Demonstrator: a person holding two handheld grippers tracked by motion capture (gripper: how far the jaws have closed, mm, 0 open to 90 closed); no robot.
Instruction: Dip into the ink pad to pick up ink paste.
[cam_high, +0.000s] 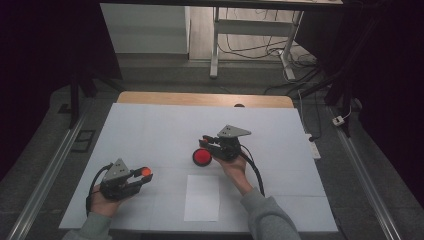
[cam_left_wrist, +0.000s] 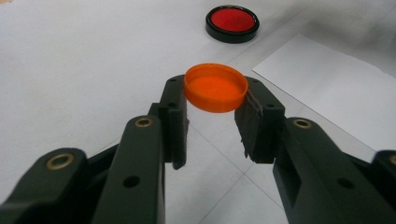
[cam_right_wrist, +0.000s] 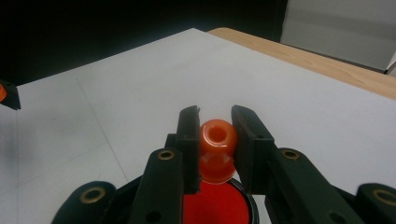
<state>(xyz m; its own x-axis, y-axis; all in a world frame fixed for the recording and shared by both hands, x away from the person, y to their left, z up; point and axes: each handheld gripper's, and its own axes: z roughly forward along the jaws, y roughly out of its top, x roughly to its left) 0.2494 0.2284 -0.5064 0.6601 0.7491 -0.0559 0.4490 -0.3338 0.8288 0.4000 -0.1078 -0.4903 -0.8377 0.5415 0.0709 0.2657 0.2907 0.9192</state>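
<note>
A dim room with desk legs and cables lies beyond a wooden table (cam_high: 150, 98) covered by a white sheet (cam_high: 150, 130). Near its front-left corner, the left gripper (cam_high: 142, 176) clamps a shallow orange cap (cam_left_wrist: 215, 87). Toward the middle, the right gripper (cam_right_wrist: 214, 140) squeezes a small orange hollow-topped knob (cam_right_wrist: 217, 148) above a black-rimmed red disc (cam_high: 202, 157). White paper (cam_high: 202, 197) lies at the front edge.

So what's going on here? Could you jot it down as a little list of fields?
left gripper: shut on orange cap, hollow side up, above the table
right gripper: shut on small orange bottle, mouth open
below the bottle: red dish with black rim
white paper sheet: flat on the table, nearer the person
likely next step: cap onto bottle
</note>
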